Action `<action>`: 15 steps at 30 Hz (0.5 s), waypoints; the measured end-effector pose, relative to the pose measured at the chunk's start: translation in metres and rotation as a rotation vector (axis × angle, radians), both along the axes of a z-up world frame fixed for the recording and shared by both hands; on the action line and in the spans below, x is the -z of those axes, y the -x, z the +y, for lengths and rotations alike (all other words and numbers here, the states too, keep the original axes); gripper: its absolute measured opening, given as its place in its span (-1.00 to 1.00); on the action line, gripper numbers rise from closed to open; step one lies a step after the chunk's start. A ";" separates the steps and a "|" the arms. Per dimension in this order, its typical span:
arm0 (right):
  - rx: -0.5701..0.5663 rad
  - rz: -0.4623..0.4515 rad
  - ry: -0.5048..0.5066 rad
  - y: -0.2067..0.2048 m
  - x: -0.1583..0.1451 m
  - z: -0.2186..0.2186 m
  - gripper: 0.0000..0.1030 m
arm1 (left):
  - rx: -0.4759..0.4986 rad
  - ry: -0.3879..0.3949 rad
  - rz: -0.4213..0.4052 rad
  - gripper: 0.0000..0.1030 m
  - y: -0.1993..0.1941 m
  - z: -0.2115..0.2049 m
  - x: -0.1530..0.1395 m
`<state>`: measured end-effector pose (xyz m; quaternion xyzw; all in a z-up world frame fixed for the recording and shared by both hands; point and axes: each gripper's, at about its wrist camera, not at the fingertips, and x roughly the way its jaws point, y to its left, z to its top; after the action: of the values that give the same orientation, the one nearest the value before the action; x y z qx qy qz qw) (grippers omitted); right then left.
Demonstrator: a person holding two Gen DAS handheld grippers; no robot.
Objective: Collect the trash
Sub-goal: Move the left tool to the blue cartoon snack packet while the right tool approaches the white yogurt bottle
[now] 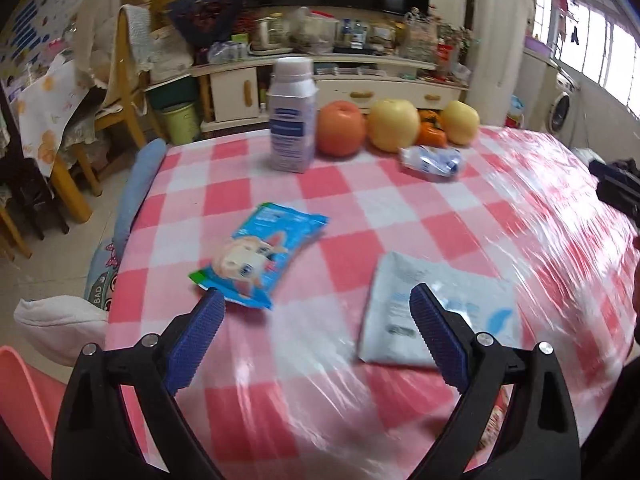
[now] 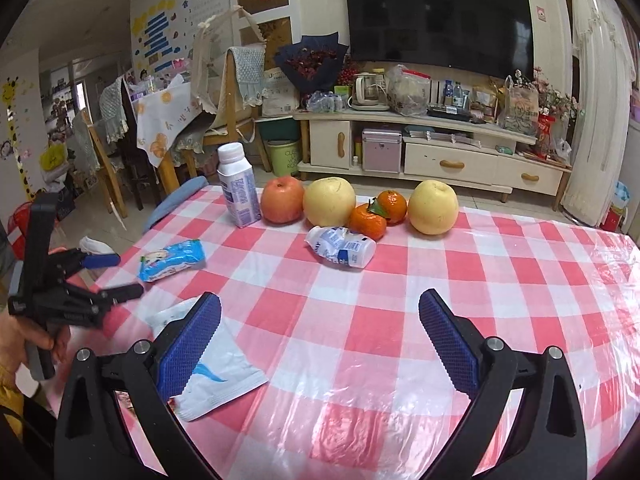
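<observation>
Hovering over the checked worktop (image 1: 344,200), my left fingers (image 1: 316,340) and right fingers (image 2: 320,344) both spread wide, empty. Blue wrapper (image 1: 260,256) lies left, white pouch (image 1: 440,308) near, crushed bottle (image 2: 340,247) far by the fruit (image 2: 329,201).

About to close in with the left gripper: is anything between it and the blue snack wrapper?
Nothing visible. The left gripper is open, and the blue snack wrapper lies flat just beyond its left fingertip, with only bare tablecloth around it. The white pouch sits off to the right.
</observation>
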<state>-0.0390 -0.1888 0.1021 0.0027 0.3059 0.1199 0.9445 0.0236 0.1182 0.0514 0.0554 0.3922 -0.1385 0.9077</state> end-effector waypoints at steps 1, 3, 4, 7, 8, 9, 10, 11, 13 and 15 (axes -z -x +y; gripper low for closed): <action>-0.004 0.002 0.001 -0.004 0.002 0.000 0.90 | -0.003 -0.001 0.001 0.83 -0.006 0.002 0.002; 0.000 0.009 0.002 -0.017 0.009 -0.002 0.90 | 0.006 -0.028 0.000 0.83 -0.019 0.002 0.008; 0.007 0.011 0.001 -0.022 0.011 -0.003 0.90 | 0.017 -0.037 0.002 0.83 -0.025 0.001 0.010; 0.035 0.038 -0.046 -0.042 0.022 -0.009 0.90 | 0.030 -0.055 0.020 0.83 -0.043 -0.001 0.020; 0.039 0.043 -0.062 -0.048 0.024 -0.011 0.90 | 0.028 -0.056 0.028 0.83 -0.050 -0.001 0.024; 0.040 0.046 -0.072 -0.055 0.026 -0.011 0.90 | 0.024 -0.055 0.034 0.83 -0.056 0.000 0.026; 0.038 0.047 -0.074 -0.061 0.027 -0.010 0.90 | 0.017 -0.054 0.039 0.83 -0.062 0.002 0.029; 0.034 0.055 -0.075 -0.070 0.031 -0.009 0.90 | 0.013 -0.050 0.043 0.82 -0.066 0.002 0.031; 0.028 0.076 -0.081 -0.083 0.037 -0.005 0.90 | 0.011 -0.038 0.052 0.80 -0.071 0.003 0.033; 0.037 0.101 -0.091 -0.099 0.044 -0.003 0.90 | 0.010 -0.033 0.060 0.79 -0.076 0.003 0.036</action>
<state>0.0604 -0.1914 0.0583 0.0575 0.3473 0.1159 0.9288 0.0996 0.1211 0.0155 0.0679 0.4213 -0.1380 0.8938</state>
